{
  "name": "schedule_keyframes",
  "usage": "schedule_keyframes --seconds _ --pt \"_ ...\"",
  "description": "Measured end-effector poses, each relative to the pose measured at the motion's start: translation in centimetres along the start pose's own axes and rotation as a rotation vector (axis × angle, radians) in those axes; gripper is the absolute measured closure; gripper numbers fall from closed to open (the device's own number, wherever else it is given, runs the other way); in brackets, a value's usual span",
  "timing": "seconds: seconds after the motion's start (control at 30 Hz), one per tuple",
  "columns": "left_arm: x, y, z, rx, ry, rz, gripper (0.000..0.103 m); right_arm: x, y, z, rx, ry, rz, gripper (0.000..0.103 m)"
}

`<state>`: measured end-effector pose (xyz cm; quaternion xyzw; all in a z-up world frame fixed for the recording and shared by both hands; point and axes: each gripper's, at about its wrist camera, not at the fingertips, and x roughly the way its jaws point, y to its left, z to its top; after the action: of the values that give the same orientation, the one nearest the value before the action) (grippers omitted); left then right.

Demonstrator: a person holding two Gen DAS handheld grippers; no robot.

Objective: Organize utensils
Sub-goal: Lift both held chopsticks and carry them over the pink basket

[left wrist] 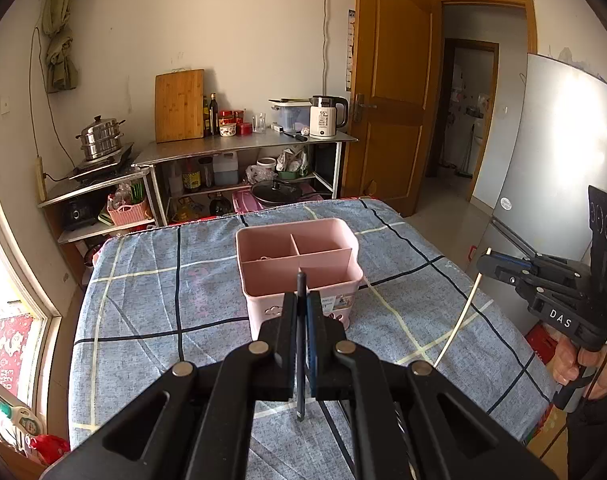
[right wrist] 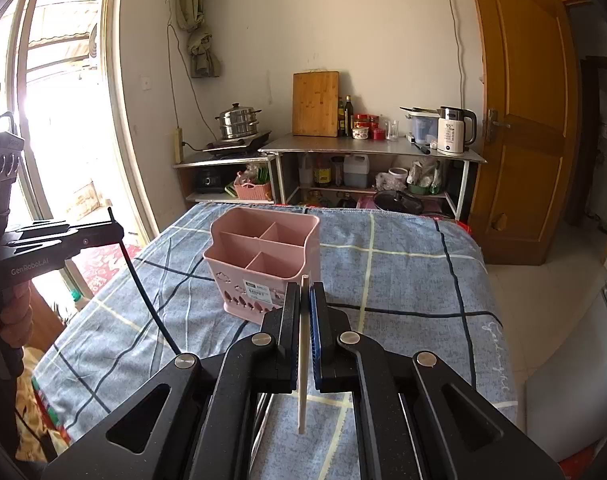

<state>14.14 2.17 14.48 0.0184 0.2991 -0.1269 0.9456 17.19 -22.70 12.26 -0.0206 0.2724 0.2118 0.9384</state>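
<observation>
Left gripper (left wrist: 302, 312) pinches black chopstick (left wrist: 300, 360); right gripper (right wrist: 304, 304) pinches white chopstick (right wrist: 302, 360). Light, stiff, slippery; mid-shaft grip looks best.

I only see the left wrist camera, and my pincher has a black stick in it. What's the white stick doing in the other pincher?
Observer: The white chopstick is pinched between the right gripper's pads, poking out above and below them.
Operator: Is my black stick near the pink box?
Observer: From the right wrist camera, the black chopstick slants down from the left gripper, apart from the pink organizer.
Operator: Does the box have pictures on it?
Observer: Yes, its front shows tree-shaped cutouts and a white label.
</observation>
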Motion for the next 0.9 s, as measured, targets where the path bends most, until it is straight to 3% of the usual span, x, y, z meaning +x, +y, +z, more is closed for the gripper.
schedule_keyframes --seconds 0.37,0.73,0.9 --pt "-0.3 1.4 3.4 -0.055 -0.025 -0.048 0.098 0.8 1.1 2.7 0.003 -0.05 0.05 0.098" --pt "-1.2 4.4 9.7 -0.112 -0.142 -0.046 0.098 3.4 2.4 8.3 0.036 -0.138 0.083 0.098" --pt "0.1 5.4 11.2 -0.115 -0.153 -0.034 0.098 5.2 2.6 10.3 0.069 -0.165 0.099 0.098"
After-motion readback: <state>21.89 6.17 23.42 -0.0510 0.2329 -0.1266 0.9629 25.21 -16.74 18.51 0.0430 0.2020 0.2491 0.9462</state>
